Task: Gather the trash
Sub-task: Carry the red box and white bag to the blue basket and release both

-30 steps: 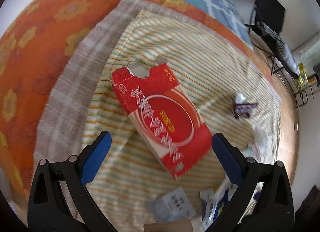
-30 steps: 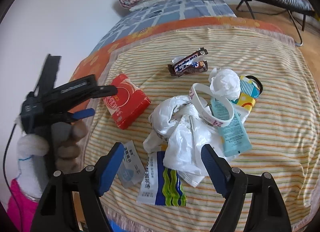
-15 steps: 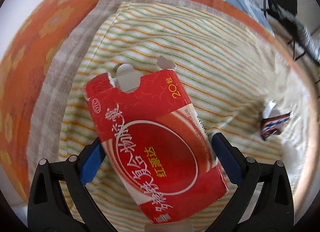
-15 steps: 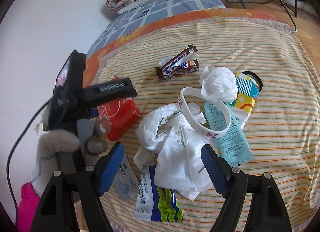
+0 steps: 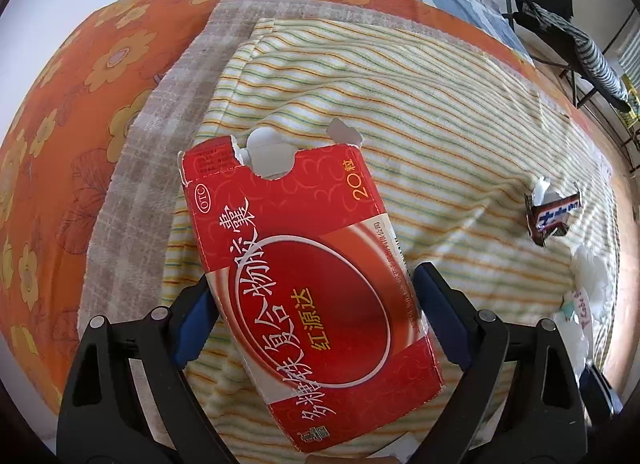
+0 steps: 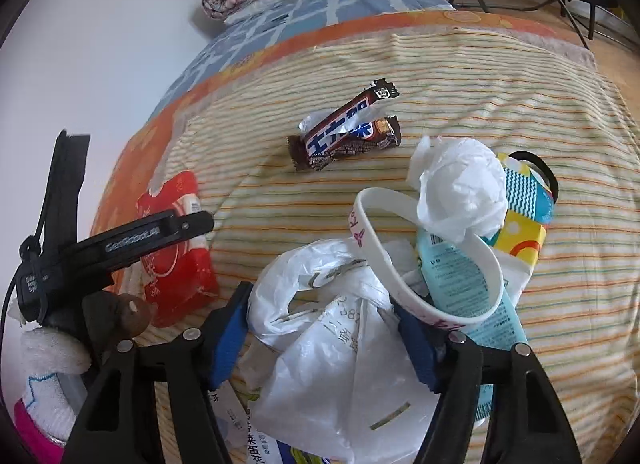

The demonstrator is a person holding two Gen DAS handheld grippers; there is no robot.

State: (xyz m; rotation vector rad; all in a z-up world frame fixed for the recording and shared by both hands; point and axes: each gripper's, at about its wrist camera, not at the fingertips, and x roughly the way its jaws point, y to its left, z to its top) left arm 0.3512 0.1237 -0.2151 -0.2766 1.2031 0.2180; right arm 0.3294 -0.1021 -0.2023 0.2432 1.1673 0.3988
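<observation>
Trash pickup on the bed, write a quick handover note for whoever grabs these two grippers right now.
Left gripper: jaws have just been closing, straddling the red box on the striped blanket; a grip is not clear.
Right gripper: jaws also closing, either side of the white plastic bag; not clamped yet.
Still lying loose: candy wrapper, crumpled tissue, white band, blue sachet.
Done: nothing visibly collected. Left: grip, lift, bin everything.

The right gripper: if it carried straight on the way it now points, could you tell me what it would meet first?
Most likely the crumpled white plastic bag, which already lies between the open jaws of the right gripper; these have just been closing. The white wristband lies just beyond.
</observation>
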